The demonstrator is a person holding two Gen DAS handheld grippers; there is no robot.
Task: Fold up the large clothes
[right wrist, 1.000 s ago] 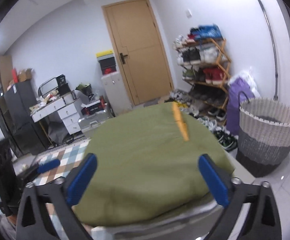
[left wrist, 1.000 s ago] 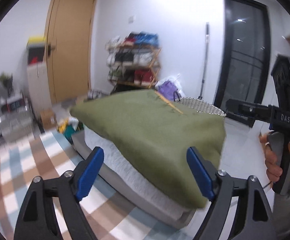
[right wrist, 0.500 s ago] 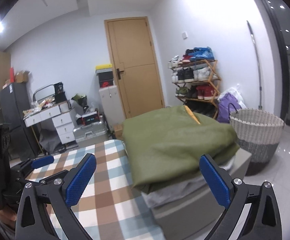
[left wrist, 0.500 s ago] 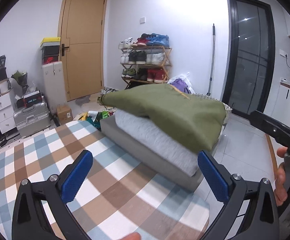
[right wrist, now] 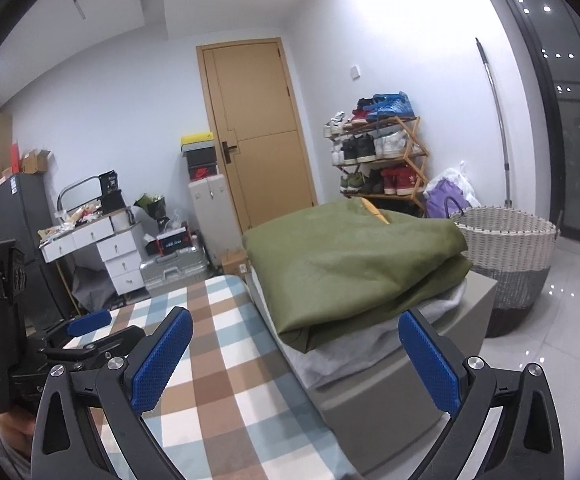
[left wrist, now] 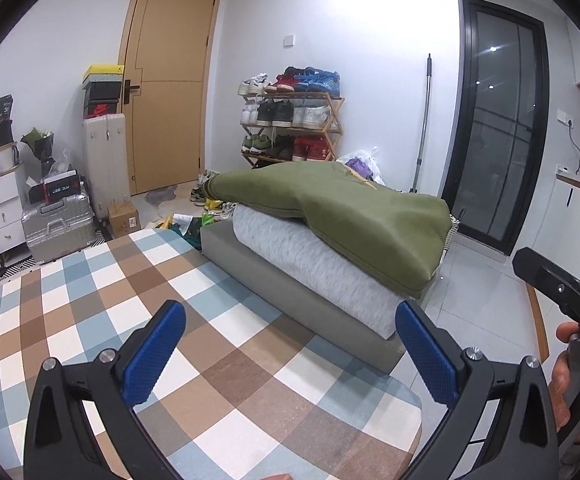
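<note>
A folded olive-green garment (left wrist: 353, 216) (right wrist: 349, 264) lies on top of a folded grey garment (left wrist: 313, 264) (right wrist: 369, 344), stacked on a grey box at the far end of the checked tablecloth (left wrist: 130, 312) (right wrist: 218, 336). My left gripper (left wrist: 290, 348) is open and empty, held back over the cloth, apart from the stack. My right gripper (right wrist: 295, 356) is open and empty too, just short of the stack. The left gripper also shows at the lower left of the right wrist view (right wrist: 86, 332).
A woven laundry basket (right wrist: 505, 256) stands on the tiled floor right of the stack. Behind are a shoe rack (left wrist: 290, 116), a wooden door (left wrist: 166, 92), a silver suitcase (left wrist: 58, 224) and white drawers (right wrist: 102, 252). A mop handle (left wrist: 423, 124) leans on the wall.
Both grippers have pulled back and away from the green garment, which stays on the stack. More of the checked cloth now shows in front of both.
</note>
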